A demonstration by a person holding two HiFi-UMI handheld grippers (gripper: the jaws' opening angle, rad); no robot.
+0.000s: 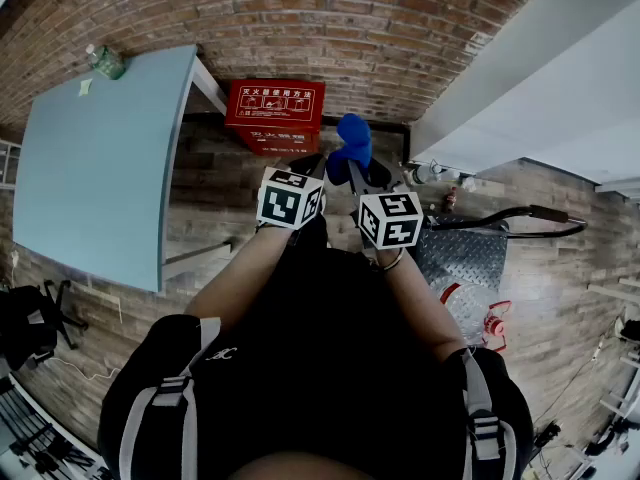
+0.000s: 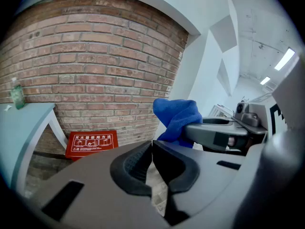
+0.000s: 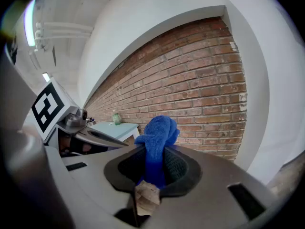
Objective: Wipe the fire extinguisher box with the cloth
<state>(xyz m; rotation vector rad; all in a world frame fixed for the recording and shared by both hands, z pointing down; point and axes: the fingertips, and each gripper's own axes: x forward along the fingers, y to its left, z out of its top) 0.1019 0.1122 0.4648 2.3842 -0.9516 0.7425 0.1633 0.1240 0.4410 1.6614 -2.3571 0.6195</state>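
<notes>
Brick wall [image 1: 330, 28] runs across the far side, with wood-plank floor below it. One pale blue worktop [image 1: 100, 158] stands at left, its far end against the wall. One flat trolley [image 1: 460, 258] with a tread-plate deck and black handle is parked at right, near the person.

One red fire extinguisher box [image 1: 275, 108] sits on the floor at far centre, against the wall and just right of the worktop's leg, white printed label facing up. It is untouched and well apart from both tongs. Judged: wiping not yet begun, this is the approach.

There are two tongs, held side by side out in front of the person and aimed toward the box.
- The left tongs [image 2: 151, 144] are pressed together at the tips with nothing between them. They are probably only kept clear, or ready to steady the box.
- The right tongs [image 3: 153, 150] are clamped on the cloth.

One blue cloth [image 3: 159, 132] is pinched low down, so a bunched wad stands up past the jaw tips. In the head view the cloth [image 1: 352, 143] hangs in the air just right of the box and nearer than it. Held this way the soft wad leads, so fabric and not jaw would meet the box lid. That is a judgement, not something seen.

One green bottle [image 1: 105, 61] stands on the far corner of the worktop, with a small pale scrap beside it. Neither is part of the task.

Next move likely needs the right tongs lowered and moved left onto the box top.
</notes>
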